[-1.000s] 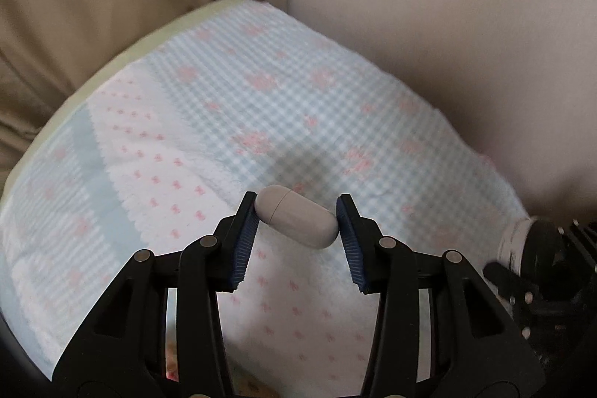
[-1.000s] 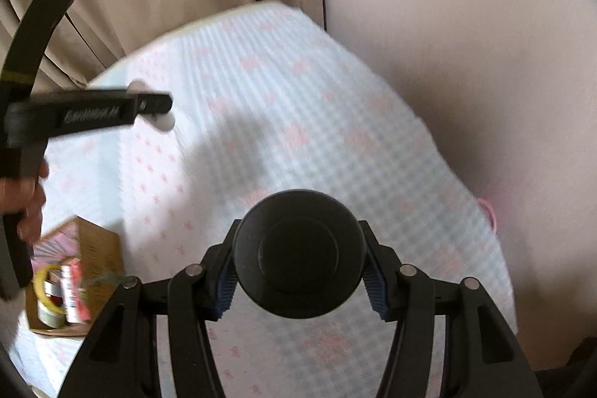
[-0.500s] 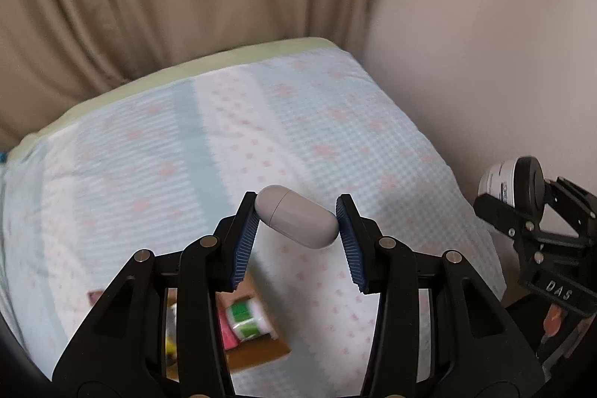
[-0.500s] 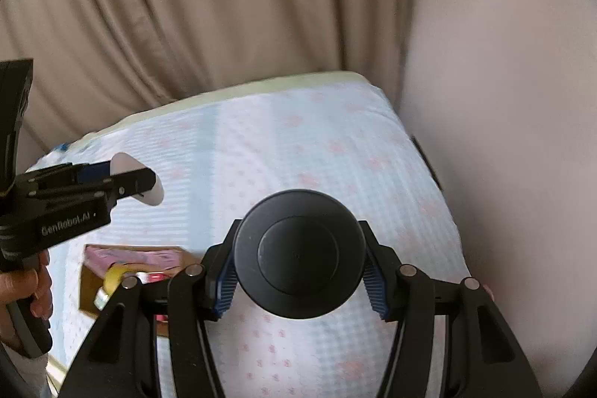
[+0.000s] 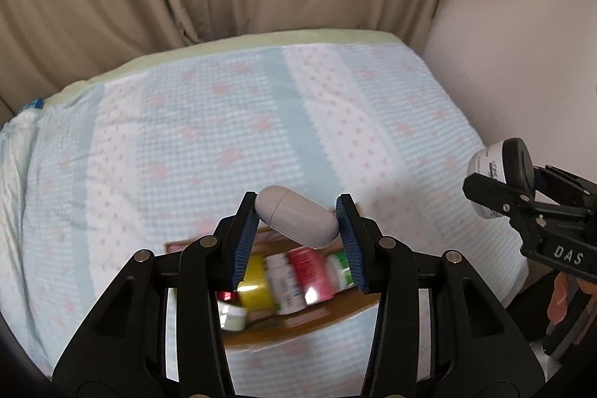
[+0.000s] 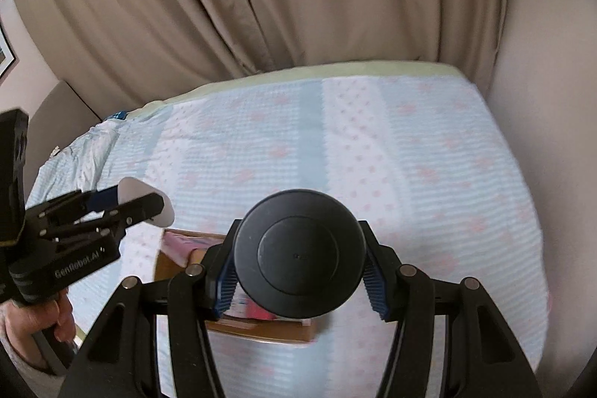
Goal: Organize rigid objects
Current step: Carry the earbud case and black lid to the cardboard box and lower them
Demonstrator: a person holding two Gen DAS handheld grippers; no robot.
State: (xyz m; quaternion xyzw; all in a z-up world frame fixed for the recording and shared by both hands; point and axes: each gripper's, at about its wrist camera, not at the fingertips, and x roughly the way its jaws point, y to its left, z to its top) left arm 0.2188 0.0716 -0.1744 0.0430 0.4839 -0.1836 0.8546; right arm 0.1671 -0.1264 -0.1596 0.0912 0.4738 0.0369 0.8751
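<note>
Both grippers, left and right, loaded above box.

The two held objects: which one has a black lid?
The white jar in the right gripper; its black lid faces that camera. The white capsule in the left gripper is plain, lidless.

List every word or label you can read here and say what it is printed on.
"DAS": on the right gripper body, left wrist view.
"GenRobot.AI": on the left gripper body, right wrist view.
Print on the black-capped jar label: too small to read.
Labels on the containers in the cardboard box: blurred, unreadable.
</note>
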